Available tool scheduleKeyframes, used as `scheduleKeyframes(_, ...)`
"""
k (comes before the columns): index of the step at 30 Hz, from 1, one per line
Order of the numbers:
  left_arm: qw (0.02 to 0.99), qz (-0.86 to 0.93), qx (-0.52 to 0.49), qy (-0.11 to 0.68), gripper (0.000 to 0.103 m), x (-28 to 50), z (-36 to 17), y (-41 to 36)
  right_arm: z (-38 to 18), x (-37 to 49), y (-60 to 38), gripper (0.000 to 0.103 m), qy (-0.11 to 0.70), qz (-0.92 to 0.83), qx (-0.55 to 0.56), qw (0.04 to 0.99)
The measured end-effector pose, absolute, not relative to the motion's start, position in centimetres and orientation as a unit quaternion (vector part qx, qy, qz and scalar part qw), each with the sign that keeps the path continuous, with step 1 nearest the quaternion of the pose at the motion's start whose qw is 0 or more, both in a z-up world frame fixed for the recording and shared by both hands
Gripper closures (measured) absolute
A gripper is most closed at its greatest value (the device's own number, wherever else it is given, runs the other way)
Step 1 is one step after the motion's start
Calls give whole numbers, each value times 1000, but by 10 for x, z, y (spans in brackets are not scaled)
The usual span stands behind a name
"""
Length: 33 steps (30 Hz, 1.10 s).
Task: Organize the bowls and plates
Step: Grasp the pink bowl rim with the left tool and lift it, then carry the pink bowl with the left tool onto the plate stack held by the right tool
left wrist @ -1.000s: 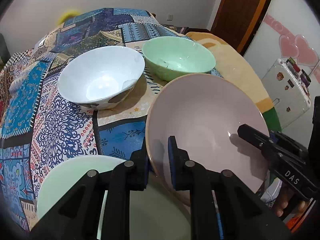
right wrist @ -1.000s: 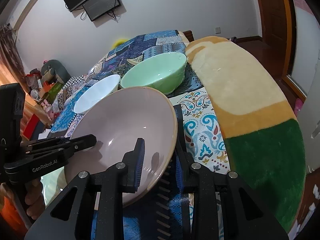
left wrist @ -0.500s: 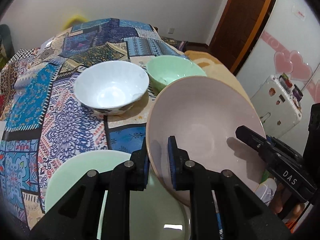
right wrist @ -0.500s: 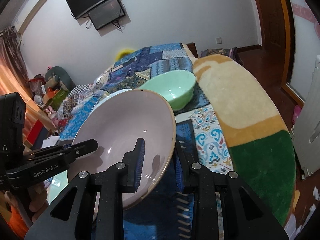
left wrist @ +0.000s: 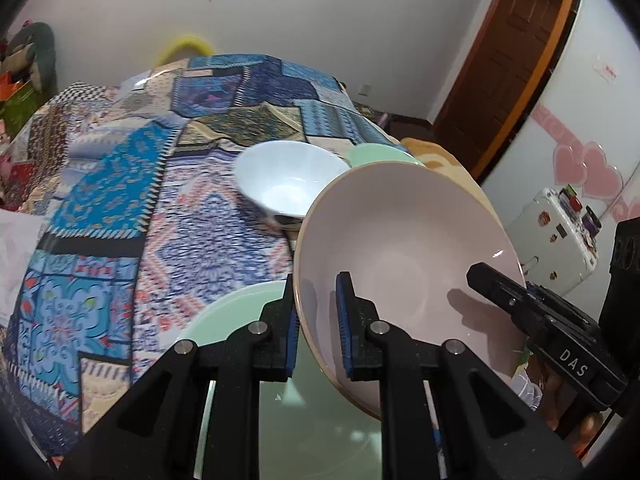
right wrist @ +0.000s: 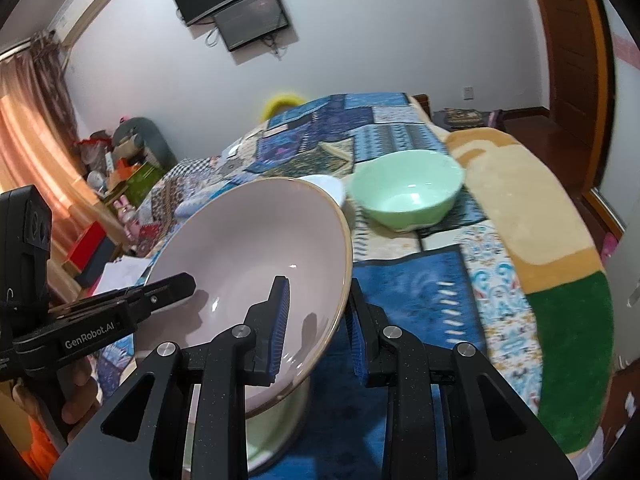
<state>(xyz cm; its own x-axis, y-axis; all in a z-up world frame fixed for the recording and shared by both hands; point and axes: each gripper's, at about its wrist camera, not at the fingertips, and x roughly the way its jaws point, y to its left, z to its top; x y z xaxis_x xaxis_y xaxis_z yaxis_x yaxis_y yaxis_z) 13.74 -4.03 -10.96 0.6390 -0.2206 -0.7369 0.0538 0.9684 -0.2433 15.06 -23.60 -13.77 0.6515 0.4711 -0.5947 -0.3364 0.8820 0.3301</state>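
Note:
A large pink plate [left wrist: 400, 264] hangs tilted above a pale green plate [left wrist: 236, 308] on the patchwork quilt. My left gripper [left wrist: 316, 294] is shut on the pink plate's left rim. My right gripper [right wrist: 318, 296] is shut on the opposite rim of the pink plate [right wrist: 248, 256], with the green plate [right wrist: 280, 416] just beneath it. Farther back on the quilt stand a white bowl [left wrist: 292, 184] and a mint green bowl [right wrist: 408, 192]. The pink plate hides most of the mint bowl in the left wrist view and most of the white bowl [right wrist: 328, 186] in the right wrist view.
The quilt [left wrist: 120, 208] covers a bed, and a yellow and green blanket [right wrist: 532, 240] lies along its right side. A small white appliance [left wrist: 560, 240] stands right of the bed. Clutter and boxes [right wrist: 120, 168] sit on the left. A hand [right wrist: 76, 396] holds the left gripper.
Both grippers have lifted the pink plate and carried it back and left, over the green plate. The two bowls now lie farther away.

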Motion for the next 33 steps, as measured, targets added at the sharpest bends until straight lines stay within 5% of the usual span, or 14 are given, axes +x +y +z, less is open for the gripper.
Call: scheduleKeyframes(33, 900, 60, -174, 395, 87, 24, -131, 160, -157, 131, -36, 78, 392, 339, -13, 855)
